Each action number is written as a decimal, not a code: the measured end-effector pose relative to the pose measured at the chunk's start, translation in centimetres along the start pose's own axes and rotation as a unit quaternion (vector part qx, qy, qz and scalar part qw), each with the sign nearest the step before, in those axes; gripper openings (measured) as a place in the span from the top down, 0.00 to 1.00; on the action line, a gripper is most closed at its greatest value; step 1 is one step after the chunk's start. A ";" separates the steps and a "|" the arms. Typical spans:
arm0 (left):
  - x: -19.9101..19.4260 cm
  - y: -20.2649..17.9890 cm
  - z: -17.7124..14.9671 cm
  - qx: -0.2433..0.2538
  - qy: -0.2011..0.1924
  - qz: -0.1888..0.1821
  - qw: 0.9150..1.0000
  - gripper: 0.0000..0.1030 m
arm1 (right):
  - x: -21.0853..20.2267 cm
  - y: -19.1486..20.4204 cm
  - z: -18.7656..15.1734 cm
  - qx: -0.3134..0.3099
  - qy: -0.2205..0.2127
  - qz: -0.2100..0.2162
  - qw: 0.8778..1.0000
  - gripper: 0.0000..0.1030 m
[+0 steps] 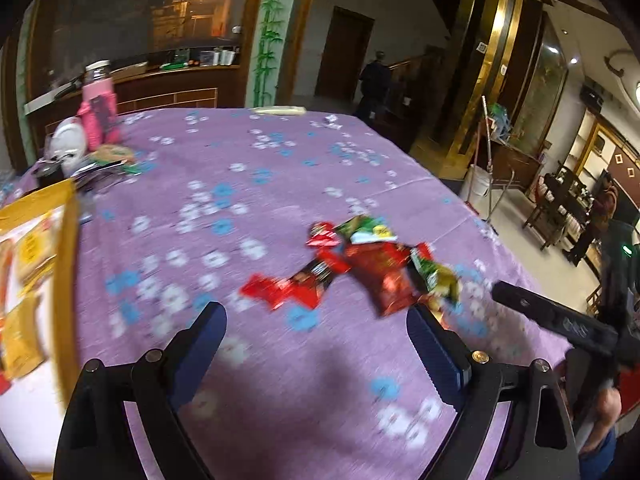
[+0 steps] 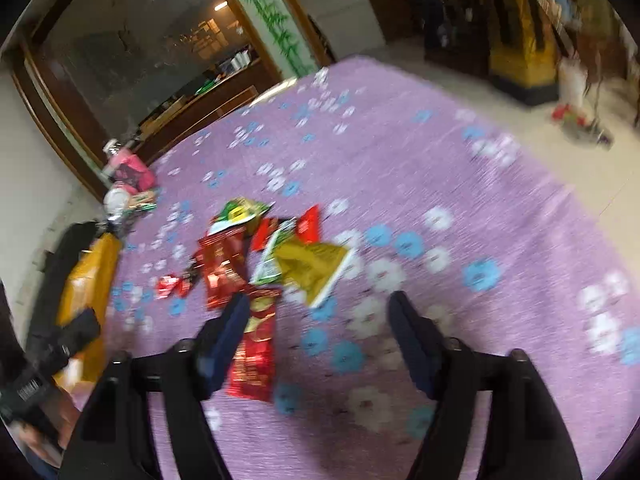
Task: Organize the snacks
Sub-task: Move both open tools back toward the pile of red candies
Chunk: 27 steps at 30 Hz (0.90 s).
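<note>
A heap of snack packets (image 1: 360,264) lies on the purple flowered tablecloth (image 1: 248,184): red, green and gold wrappers. My left gripper (image 1: 314,314) hovers open just short of the heap, nothing between its fingers. In the right wrist view the same heap (image 2: 256,252) has a gold packet (image 2: 312,268) on its near side. A long red packet (image 2: 256,344) lies flat beside the left finger of my right gripper (image 2: 320,302), which stands open above the cloth. One finger of the right gripper (image 1: 560,320) reaches in from the right of the left wrist view.
A yellow bag or box (image 1: 40,260) with packets in it stands at the table's left edge, also visible as a yellow bag (image 2: 88,276). A pink bottle (image 1: 98,112) and clutter sit at the far left corner. The table's edge (image 1: 460,200) drops to the floor on the right.
</note>
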<state>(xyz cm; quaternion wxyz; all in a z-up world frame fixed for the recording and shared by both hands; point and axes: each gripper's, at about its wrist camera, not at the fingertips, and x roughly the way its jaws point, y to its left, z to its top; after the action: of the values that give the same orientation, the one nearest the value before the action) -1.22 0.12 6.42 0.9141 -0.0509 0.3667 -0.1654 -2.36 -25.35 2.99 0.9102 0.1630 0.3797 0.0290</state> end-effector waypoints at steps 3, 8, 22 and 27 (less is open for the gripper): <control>1.6 -0.1 0.0 -0.009 0.005 -0.007 1.000 0.09 | -1.8 -1.3 0.3 0.016 -0.031 -0.005 0.999 0.13; 1.6 0.1 -0.4 0.006 -0.015 0.010 1.000 0.09 | -2.8 -2.3 2.1 -0.010 -0.025 -0.065 0.998 0.11; 2.3 0.9 -0.4 -0.010 -0.004 0.000 1.000 0.09 | -9.6 1.9 -1.4 -0.045 -0.219 -0.092 0.970 0.00; 1.7 1.1 -0.5 -0.010 -0.016 0.009 1.000 0.09 | -6.1 4.4 -1.3 -0.105 -0.102 -0.059 0.987 0.00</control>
<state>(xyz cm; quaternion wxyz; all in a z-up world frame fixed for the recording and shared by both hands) -0.16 0.60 4.67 0.9206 -0.0592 0.3542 -0.1531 -7.30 -21.92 7.74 0.9563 0.0457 0.2888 -0.0016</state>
